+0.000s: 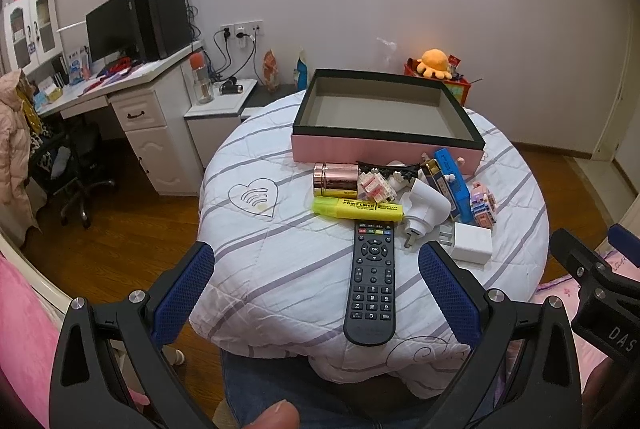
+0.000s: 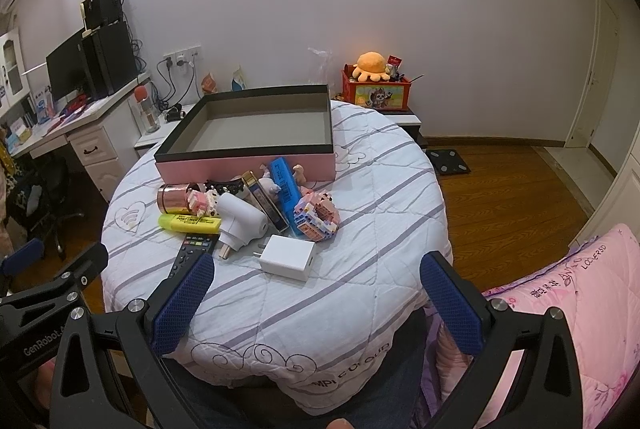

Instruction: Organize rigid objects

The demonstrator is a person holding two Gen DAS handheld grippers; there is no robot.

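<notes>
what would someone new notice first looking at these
Probably the big pink box with its dark rim, standing open and empty at the far side of the round quilt-covered table. Right in front of it lies a tight clutter of small things, where the yellow highlighter and the long black remote stand out. Both grippers, left and right, are open near the table's near edge.

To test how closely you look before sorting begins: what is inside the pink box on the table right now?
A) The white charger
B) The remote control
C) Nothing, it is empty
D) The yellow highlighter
C. The pink box shows only its bare grey floor, while the remote control, yellow highlighter and white charger all lie on the cloth in front of it.
</notes>
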